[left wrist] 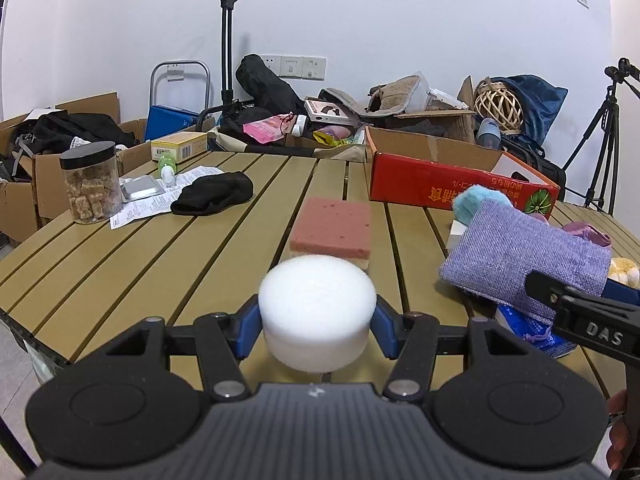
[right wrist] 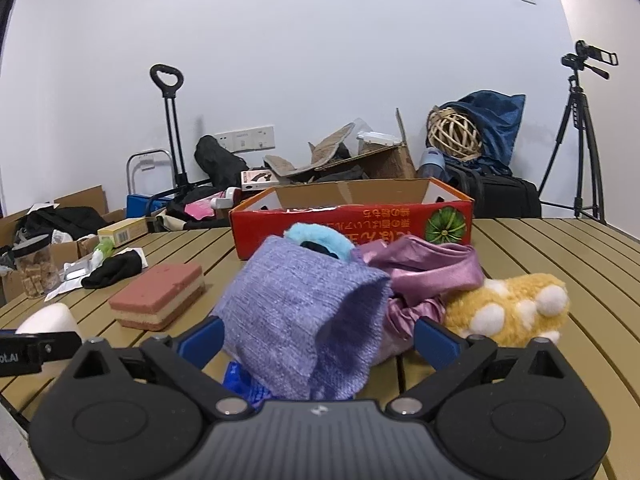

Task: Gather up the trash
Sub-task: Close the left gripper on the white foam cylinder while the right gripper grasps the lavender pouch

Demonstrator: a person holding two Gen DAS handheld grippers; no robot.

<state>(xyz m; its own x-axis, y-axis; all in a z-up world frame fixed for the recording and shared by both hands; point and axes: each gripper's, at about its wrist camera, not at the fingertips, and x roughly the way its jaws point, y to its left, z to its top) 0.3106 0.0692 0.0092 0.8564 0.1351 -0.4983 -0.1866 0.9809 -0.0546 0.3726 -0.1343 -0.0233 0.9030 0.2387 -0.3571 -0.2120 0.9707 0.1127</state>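
My left gripper [left wrist: 317,320] is clamped on a white foam puck [left wrist: 316,312], its blue pads pressing the puck's two sides, and I hold it just above the slatted table [left wrist: 120,264] near the near edge. Straight beyond the puck a pink sponge block [left wrist: 332,232] lies flat on the slats toward the middle of the table.

My right gripper [right wrist: 316,340] stands wide, its blue fingers [right wrist: 436,342] on either side of a lavender knitted pouch [right wrist: 304,312]. The left pad seems to be against the cloth; the right pad stands clear of it, so I have no grip on the pouch. The pouch leans on a heap: a light-blue fuzzy piece [right wrist: 316,238] behind it, a shiny purple cloth [right wrist: 428,272] to the right, a yellow plush toy [right wrist: 508,308] beyond that, and blue packaging [right wrist: 240,380] under its near side.

Behind the heap, at the far edge of the table, sits an open red cardboard box [right wrist: 352,224]. Toward the far left corner lie a black cloth [left wrist: 214,198], a printed paper sheet [left wrist: 140,208] and a black-lidded jar [left wrist: 90,182].
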